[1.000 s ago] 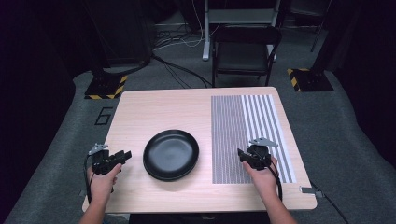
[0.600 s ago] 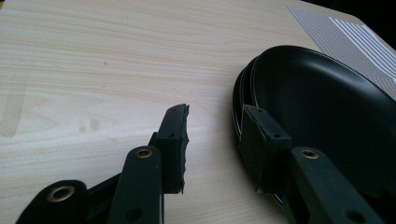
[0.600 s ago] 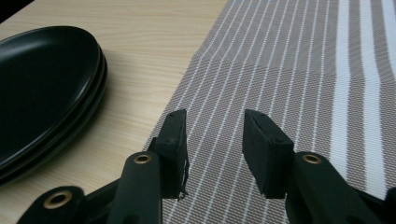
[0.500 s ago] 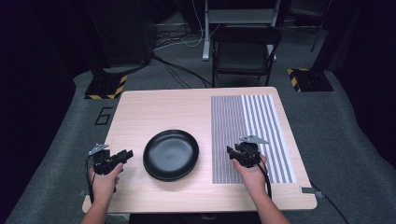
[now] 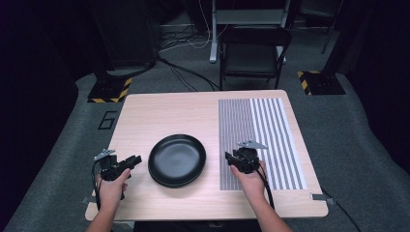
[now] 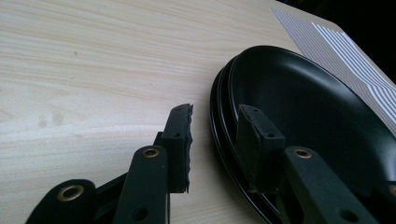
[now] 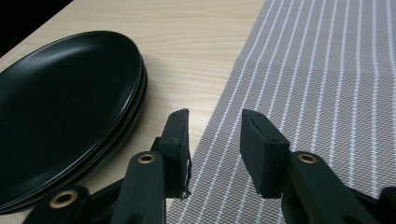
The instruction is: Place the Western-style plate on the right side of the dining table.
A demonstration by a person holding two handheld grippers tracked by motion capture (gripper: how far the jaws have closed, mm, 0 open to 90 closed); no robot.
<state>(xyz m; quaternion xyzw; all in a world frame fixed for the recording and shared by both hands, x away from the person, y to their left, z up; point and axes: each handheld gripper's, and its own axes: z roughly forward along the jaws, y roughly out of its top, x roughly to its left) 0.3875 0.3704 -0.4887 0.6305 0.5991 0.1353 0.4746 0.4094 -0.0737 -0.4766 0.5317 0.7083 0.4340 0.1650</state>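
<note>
Plates point(image 5: 177, 160) stacked mid-table, looks like two or three, count unsure | left gripper point(image 6: 215, 140) parted, empty, straddling near rim | right gripper point(image 7: 215, 149) parted, empty, over striped mat point(image 7: 327, 93) edge | I'd slide one jaw under only the top rim, then close gently.

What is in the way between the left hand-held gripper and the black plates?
Nothing visible. The left hand-held gripper sits right at the rim of the stacked black plates, jaws open, with just bare wooden table beside it.
</note>
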